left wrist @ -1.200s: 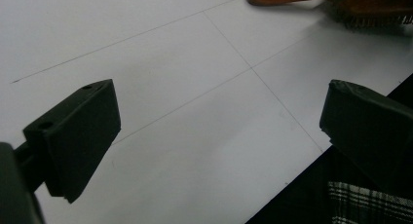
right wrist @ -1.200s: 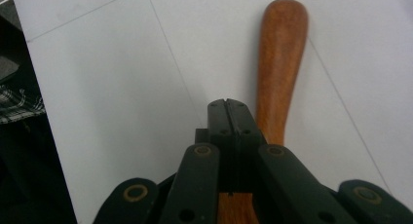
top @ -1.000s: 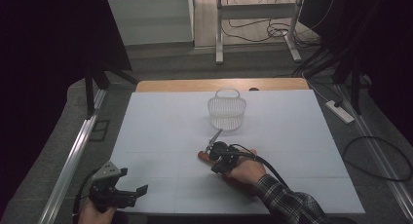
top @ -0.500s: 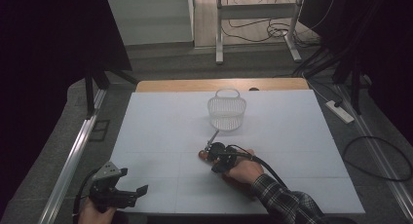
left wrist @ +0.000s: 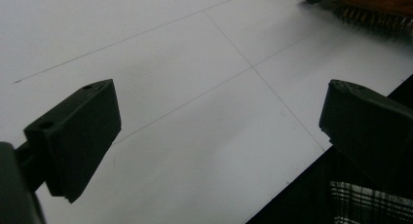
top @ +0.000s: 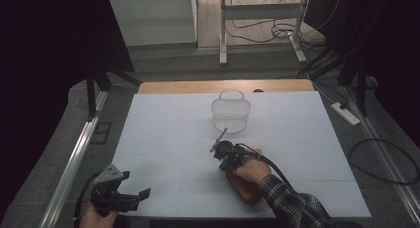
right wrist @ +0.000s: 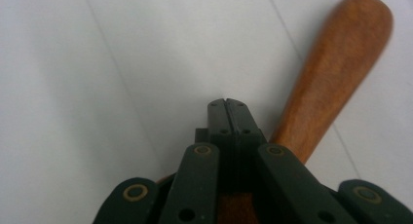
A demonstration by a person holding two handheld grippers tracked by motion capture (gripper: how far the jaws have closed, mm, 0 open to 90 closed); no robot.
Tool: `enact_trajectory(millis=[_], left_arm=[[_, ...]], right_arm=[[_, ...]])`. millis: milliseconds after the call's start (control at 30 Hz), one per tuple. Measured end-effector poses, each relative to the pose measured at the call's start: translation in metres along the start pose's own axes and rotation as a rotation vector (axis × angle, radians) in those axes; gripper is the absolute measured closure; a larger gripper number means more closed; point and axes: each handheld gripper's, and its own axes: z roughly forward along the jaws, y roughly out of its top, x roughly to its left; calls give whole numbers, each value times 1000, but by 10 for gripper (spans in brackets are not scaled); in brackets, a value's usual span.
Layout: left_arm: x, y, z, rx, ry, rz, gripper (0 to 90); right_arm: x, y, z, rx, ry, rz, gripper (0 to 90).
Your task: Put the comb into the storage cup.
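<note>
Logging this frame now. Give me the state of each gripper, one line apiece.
Left gripper: open, holding nothing.
Right gripper: shut, nothing between its jaws; a wooden brush handle lies beside it.

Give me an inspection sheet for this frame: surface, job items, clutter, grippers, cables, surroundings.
Surface: white table, thin grid lines, bare wood strip at far edge.
Job's things: white mesh basket upright at far centre; wooden brush, bristles down, under the right hand.
Clutter: nothing seen.
Grippers: left gripper open, low at the near left corner; right gripper shut with nothing between its jaws, above the brush handle.
Cables: one trails from each gripper; loose cable and power strip on the floor at right.
Surroundings: dark curtains, metal frame legs, grey floor.
</note>
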Motion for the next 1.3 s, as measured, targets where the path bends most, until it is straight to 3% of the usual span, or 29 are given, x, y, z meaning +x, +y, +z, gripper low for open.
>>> enact_trajectory(millis=[367, 667, 1300], left_arm=[[0, 0, 0, 0, 1, 3, 25], [-1, 0, 0, 0, 1, 4, 26], [-1, 0, 1, 3, 3, 5, 27]], right_arm=[[-19, -9, -1, -8, -48, 61, 897], [-35, -23, -7, -12, -46, 122, 897], [-51, -62, -23, 2, -77, 180, 897]])
